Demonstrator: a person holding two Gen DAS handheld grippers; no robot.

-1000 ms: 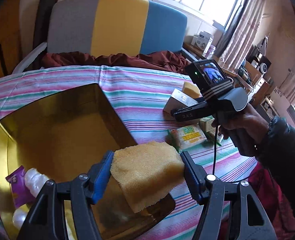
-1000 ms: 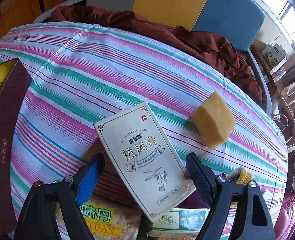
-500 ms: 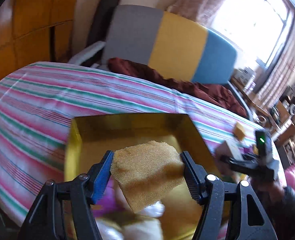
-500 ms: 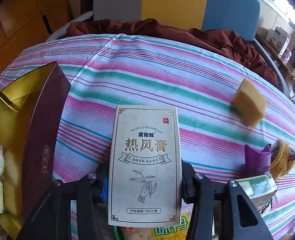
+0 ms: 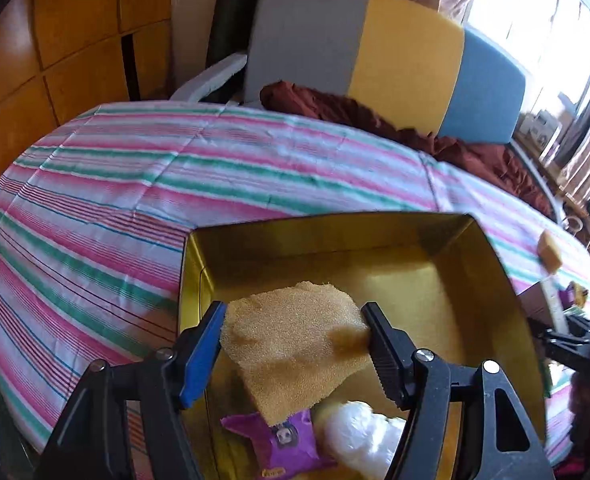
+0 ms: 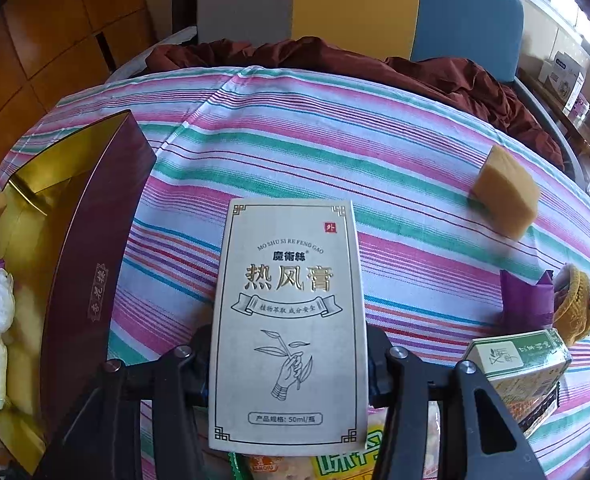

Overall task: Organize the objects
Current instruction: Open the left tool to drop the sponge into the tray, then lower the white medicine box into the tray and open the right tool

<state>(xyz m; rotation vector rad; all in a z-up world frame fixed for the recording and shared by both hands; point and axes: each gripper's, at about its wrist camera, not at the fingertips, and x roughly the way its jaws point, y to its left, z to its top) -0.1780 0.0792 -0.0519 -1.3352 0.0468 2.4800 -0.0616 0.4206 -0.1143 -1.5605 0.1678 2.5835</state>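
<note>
Opening a touch, left gripper (image 5: 293,330) jaws, sponge (image 5: 295,344) between them above gold box (image 5: 335,232) | right gripper (image 6: 289,356) clamped on white carton (image 6: 291,320), over striped cloth (image 6: 375,152), long axis pointing away | risk: sponge drops skewed onto purple packet (image 5: 287,444); carton, gripped low, could tip.
</note>
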